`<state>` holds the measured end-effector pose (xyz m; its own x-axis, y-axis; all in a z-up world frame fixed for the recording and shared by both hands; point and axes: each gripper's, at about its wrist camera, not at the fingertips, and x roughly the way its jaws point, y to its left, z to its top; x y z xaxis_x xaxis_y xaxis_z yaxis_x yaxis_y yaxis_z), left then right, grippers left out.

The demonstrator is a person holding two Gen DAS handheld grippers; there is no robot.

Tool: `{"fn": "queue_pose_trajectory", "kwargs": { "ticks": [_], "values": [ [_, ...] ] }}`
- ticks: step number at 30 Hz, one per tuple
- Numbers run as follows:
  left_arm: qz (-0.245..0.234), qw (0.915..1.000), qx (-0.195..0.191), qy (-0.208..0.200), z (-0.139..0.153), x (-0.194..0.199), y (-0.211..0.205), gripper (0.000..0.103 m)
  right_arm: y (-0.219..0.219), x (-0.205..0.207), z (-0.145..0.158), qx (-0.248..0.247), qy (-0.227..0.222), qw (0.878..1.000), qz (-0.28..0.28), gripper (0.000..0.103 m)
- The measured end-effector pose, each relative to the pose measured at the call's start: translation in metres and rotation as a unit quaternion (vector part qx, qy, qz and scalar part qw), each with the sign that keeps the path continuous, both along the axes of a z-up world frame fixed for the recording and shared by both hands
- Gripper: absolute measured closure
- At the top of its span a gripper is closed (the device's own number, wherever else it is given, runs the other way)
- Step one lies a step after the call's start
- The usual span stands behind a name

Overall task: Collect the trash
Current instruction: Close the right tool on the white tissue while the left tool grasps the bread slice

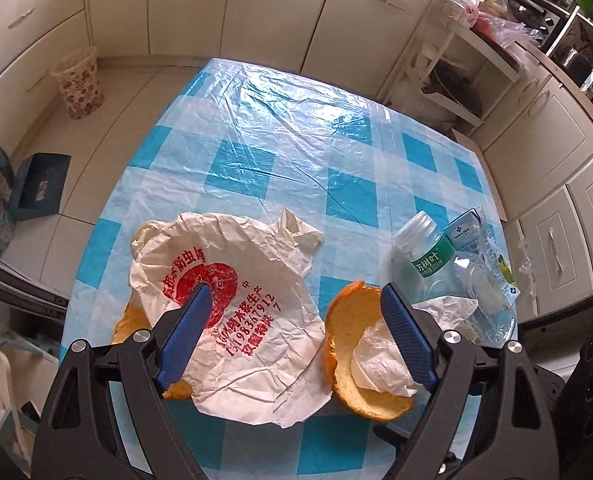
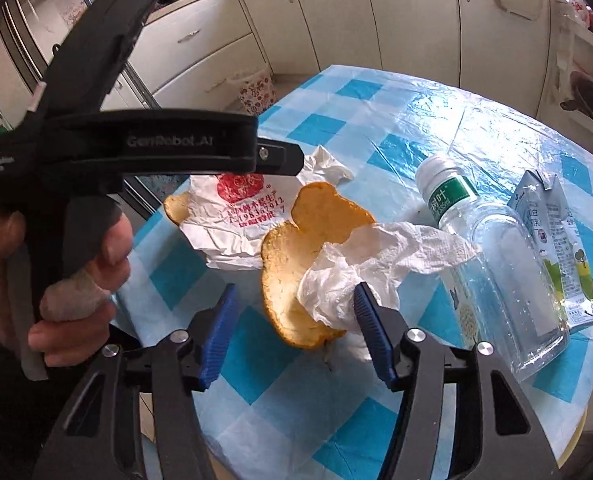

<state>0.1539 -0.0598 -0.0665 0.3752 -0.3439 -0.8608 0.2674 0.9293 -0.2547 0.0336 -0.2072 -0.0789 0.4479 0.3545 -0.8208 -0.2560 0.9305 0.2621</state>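
Trash lies on the blue-checked table (image 1: 296,128). A crumpled white paper bag with red print (image 1: 232,280) (image 2: 236,216) lies under my open left gripper (image 1: 296,300). An orange peel (image 1: 348,320) (image 2: 308,232) holds a crumpled white tissue (image 1: 380,356) (image 2: 360,272). A clear plastic bottle with a green label (image 1: 436,256) (image 2: 496,248) lies beside a flattened milk carton (image 1: 488,252) (image 2: 556,240). My right gripper (image 2: 292,316) is open, low over the peel and tissue. The left gripper's black body (image 2: 136,144) shows in the right wrist view, held by a hand.
A floral waste bin (image 1: 78,82) (image 2: 258,90) stands on the floor past the table's far left. Cream cabinets (image 1: 224,4) line the back and right walls. A white shelf unit (image 1: 448,76) stands at the table's far right corner.
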Motion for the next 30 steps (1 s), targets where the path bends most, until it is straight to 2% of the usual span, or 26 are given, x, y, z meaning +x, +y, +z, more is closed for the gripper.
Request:
{"fn": "queue_pose_trajectory", "kwargs": {
  "ticks": [1,4,6,9,13,14,15,16,17,20,23,25,30],
  "values": [
    [0.001,1.0,-0.001,0.003,-0.001,0.0,0.0,0.021,-0.001,0.001,-0.003,-0.003,0.002,1.0,-0.003,0.052],
    [0.003,0.9999,-0.001,0.011,-0.004,0.001,0.001,0.021,-0.007,0.003,-0.007,0.001,0.006,1.0,-0.014,0.065],
    [0.001,0.9999,0.002,0.014,-0.007,0.0,-0.001,0.021,-0.012,0.004,-0.008,0.002,0.007,1.0,-0.021,0.079],
    [-0.004,0.9998,0.012,0.016,-0.011,0.0,-0.006,0.021,-0.018,0.001,-0.006,0.005,0.006,1.0,-0.027,0.09],
    [-0.008,0.9995,0.02,0.022,-0.017,-0.001,-0.012,0.021,-0.022,-0.001,-0.004,0.008,0.004,1.0,-0.029,0.09],
    [-0.007,0.9995,0.019,0.024,-0.019,0.0,-0.012,0.021,-0.022,-0.001,-0.003,0.011,0.004,1.0,-0.029,0.087],
    [-0.005,0.9995,0.017,0.028,-0.02,0.0,-0.012,0.021,-0.021,-0.002,-0.002,0.017,0.004,0.999,-0.03,0.079],
    [-0.004,0.9994,0.014,0.031,-0.021,0.0,-0.011,0.021,-0.023,-0.003,0.0,0.025,0.002,0.999,-0.032,0.058],
    [-0.002,0.9993,0.011,0.035,-0.022,0.001,-0.01,0.021,-0.021,-0.004,0.002,0.028,-0.004,0.999,-0.031,0.052],
    [0.002,0.9992,0.005,0.041,-0.024,0.002,-0.007,0.021,-0.012,-0.002,0.0,0.013,-0.005,1.0,-0.017,0.052],
    [0.0,0.9991,0.005,0.041,-0.024,0.002,-0.008,0.021,-0.005,0.001,-0.009,-0.021,-0.002,1.0,-0.011,0.069],
    [-0.004,0.9991,0.003,0.041,-0.024,0.002,-0.01,0.021,-0.007,0.002,-0.014,-0.027,0.003,1.0,-0.013,0.08],
    [-0.008,0.999,0.0,0.045,-0.024,0.003,-0.014,0.021,-0.033,0.003,-0.014,0.052,0.017,0.998,-0.039,0.093]
  ]
}}
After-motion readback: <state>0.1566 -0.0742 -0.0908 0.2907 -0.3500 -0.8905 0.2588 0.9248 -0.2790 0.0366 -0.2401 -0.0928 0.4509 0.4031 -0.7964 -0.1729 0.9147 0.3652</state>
